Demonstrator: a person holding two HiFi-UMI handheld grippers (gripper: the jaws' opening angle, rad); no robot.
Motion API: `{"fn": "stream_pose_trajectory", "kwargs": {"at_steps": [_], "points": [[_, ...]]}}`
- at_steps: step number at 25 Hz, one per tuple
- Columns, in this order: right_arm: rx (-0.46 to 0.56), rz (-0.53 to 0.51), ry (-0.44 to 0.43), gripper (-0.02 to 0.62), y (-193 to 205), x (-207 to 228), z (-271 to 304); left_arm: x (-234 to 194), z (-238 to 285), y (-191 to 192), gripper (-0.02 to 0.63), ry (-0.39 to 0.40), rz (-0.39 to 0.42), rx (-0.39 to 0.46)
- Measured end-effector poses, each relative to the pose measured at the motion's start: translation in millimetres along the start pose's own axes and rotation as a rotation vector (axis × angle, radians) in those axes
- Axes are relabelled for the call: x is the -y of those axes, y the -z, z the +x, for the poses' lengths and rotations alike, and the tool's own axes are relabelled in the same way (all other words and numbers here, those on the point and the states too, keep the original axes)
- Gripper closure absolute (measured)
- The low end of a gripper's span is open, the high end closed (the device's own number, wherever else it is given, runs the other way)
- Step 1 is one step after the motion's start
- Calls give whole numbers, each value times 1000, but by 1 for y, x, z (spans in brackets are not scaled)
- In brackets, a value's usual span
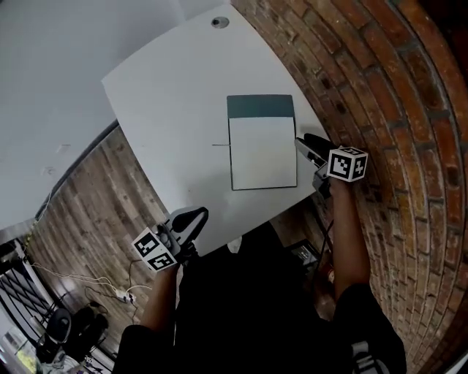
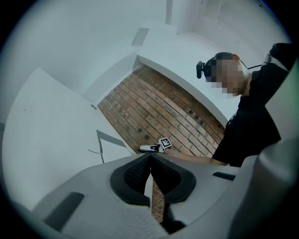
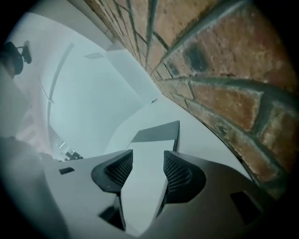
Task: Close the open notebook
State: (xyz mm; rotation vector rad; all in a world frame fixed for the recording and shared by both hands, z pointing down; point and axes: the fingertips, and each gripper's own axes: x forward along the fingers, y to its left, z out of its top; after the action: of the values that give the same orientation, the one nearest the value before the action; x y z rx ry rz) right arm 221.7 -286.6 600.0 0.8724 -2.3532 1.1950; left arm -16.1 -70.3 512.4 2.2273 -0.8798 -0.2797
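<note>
The notebook (image 1: 263, 153) lies open on the white table (image 1: 175, 88), a white page facing up and its dark teal cover (image 1: 260, 107) showing at the far end. My right gripper (image 1: 306, 148) is open at the notebook's right edge. In the right gripper view the white page (image 3: 149, 144) shows in the gap between the jaws of the gripper (image 3: 147, 161), and nothing is pinched. My left gripper (image 1: 194, 218) is shut and empty at the table's near edge, left of the notebook. In the left gripper view the closed jaws (image 2: 150, 159) point toward the notebook (image 2: 110, 140).
A thin dark strand (image 1: 221, 144) sticks out from the notebook's left side. A round cable hole (image 1: 219, 22) sits at the table's far corner. Brick surface (image 1: 395, 109) runs along the table's right side. Wood floor (image 1: 95, 197) with cables (image 1: 117, 292) lies at the left.
</note>
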Motion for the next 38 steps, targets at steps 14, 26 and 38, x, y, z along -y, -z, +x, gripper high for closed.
{"fn": "stream_pose_trajectory", "kwargs": {"at_steps": [14, 26, 38], "points": [[-118, 51, 81, 377, 2, 38, 51, 10, 25, -3, 590, -18, 8, 51], [-118, 117, 84, 396, 2, 51, 56, 7, 17, -3, 589, -35, 3, 63], [-114, 62, 52, 545, 1, 52, 52, 10, 21, -11, 589, -15, 31, 48]]}}
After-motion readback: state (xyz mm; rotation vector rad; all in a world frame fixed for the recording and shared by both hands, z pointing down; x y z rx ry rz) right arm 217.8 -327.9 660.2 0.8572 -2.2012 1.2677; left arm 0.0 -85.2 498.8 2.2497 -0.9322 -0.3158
